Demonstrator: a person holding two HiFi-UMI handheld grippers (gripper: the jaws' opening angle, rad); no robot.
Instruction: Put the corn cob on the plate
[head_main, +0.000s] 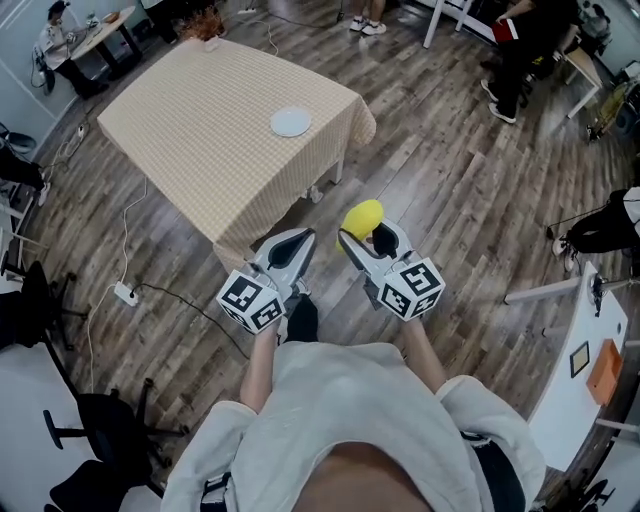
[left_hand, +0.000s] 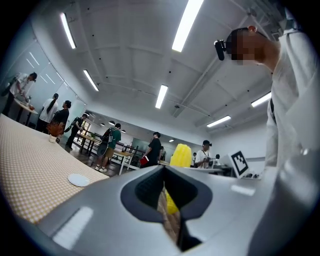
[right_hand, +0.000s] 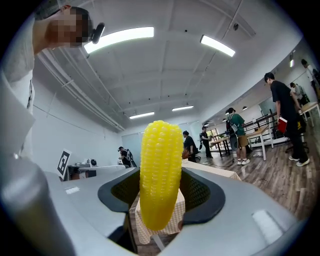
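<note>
The checked cloth (head_main: 200, 120) looks matt and woven; the floor (head_main: 450, 180) is grainy wood planks; the corn cob (right_hand: 160, 175) is knobbly and glossy.

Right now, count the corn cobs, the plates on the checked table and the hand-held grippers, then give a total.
corn cob: 1
plate: 1
hand-held gripper: 2, the left hand-held gripper and the right hand-held gripper
Total: 4
</note>
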